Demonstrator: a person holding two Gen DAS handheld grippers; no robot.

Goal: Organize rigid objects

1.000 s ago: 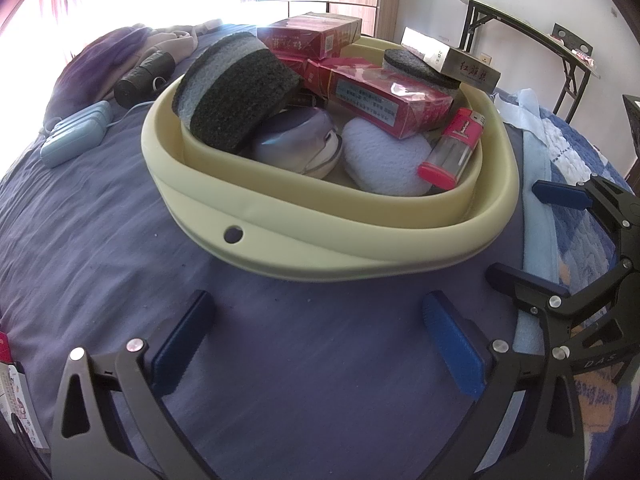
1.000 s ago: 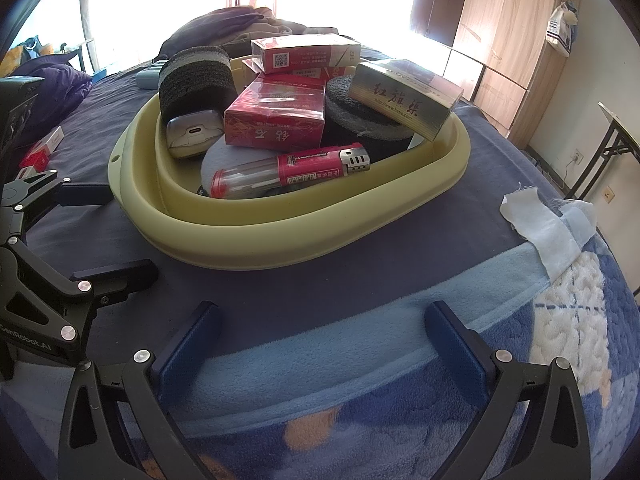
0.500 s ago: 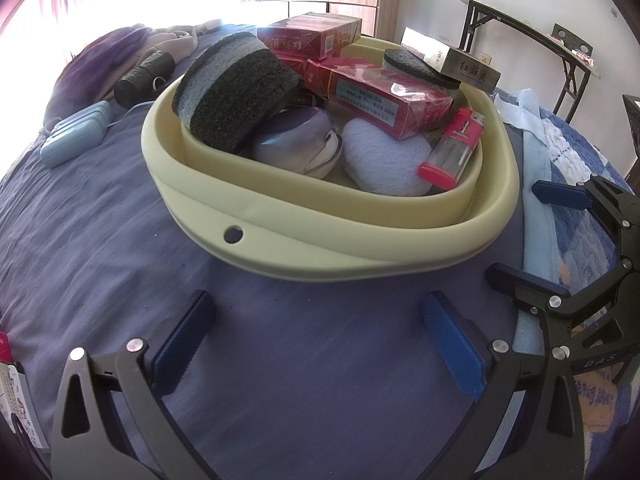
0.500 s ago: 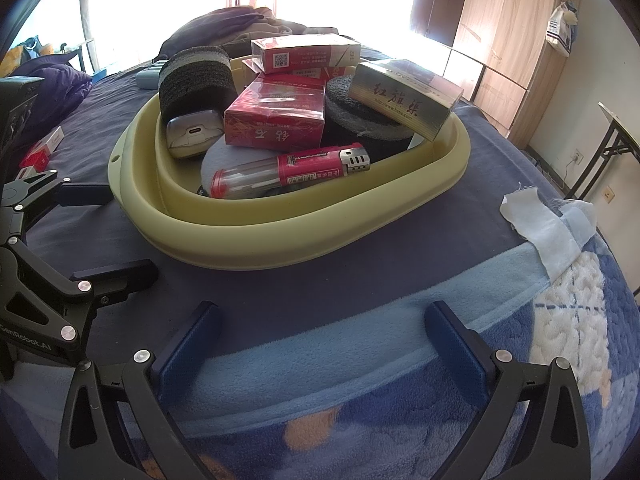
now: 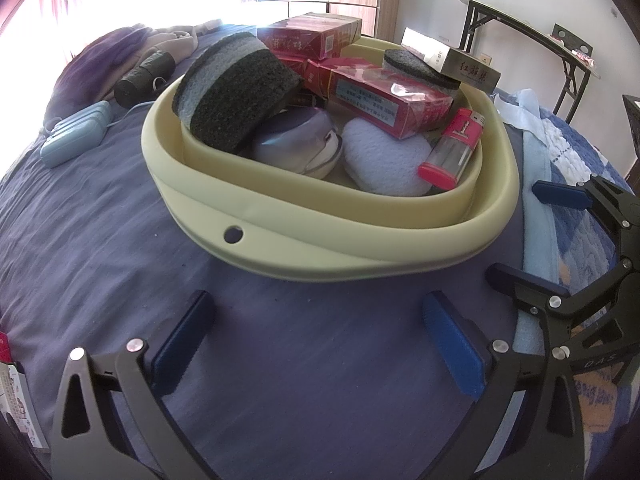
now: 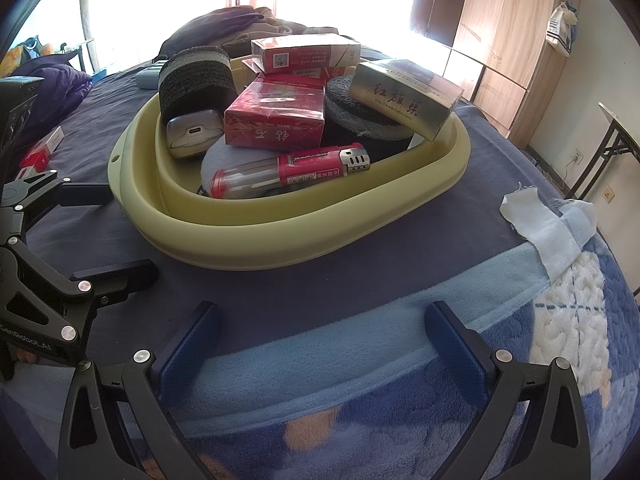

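Resting on a bed (image 5: 100,248), a pale yellow basin (image 5: 320,252) is seen heaped with rigid goods. A dark sponge (image 5: 236,92) is propped on the rim at one side, and a silver case (image 5: 296,144) with a charging port is lodged below it. A grey pad (image 5: 384,164) is laid on the basin floor, and a red lighter (image 6: 288,172) is laid partly across it, against the near wall. Red cartons (image 6: 276,120) are stacked in the middle, one red carton (image 6: 304,56) being set on top at the far side. A second dark sponge (image 6: 360,116) is placed at the other side, and a gold box (image 6: 404,96) is tilted on it. Outside the basin, a pale blue case (image 5: 76,136) and a dark roll (image 5: 144,78) are seen on the sheet, well apart from the rim. The left gripper (image 5: 320,332) and the right gripper (image 6: 324,336) are held low just short of the basin, side by side; the jaws of both are spread wide and nothing is held in them. Nothing is seen to have moved since the earlier frames: basin, contents and both grippers are placed as they were.
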